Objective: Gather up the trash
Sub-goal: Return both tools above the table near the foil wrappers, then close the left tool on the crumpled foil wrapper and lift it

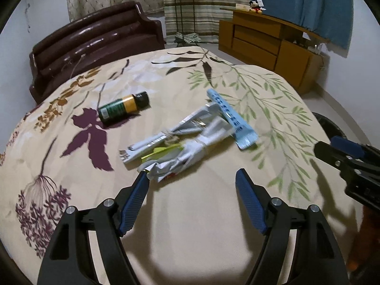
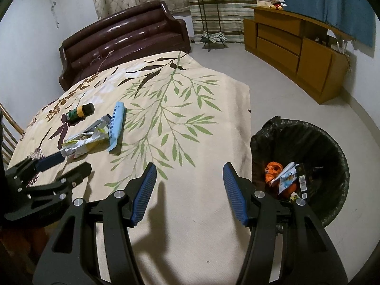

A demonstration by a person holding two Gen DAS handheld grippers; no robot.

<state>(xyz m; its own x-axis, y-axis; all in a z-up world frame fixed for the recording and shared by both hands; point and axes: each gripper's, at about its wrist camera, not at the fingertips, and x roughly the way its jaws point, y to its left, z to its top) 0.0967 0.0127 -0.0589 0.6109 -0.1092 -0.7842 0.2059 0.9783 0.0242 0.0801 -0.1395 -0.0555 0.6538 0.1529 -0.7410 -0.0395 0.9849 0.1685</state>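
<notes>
Your work area is the bed (image 1: pixel 213 213), covered by a leaf-print sheet. On the floor beside it, at your right, stands the bin (image 2: pixel 332 142) with a black liner; it already holds an orange wrapper (image 2: pixel 273 169) and small cartons.

The trash lies near the middle of the bed: a crumpled pile of wrappers (image 1: pixel 180 142), with a blue packet (image 1: pixel 231 117) touching its far side and a green-and-yellow bottle (image 1: pixel 123 108) on its side, apart to the left.

Your left claw (image 1: pixel 192 180) has its jaws apart and empty; its left fingertip sits just at the near edge of the pile. Your right claw (image 2: pixel 190 173) hangs over bare sheet near the bin, jaws apart, gripping nothing.
</notes>
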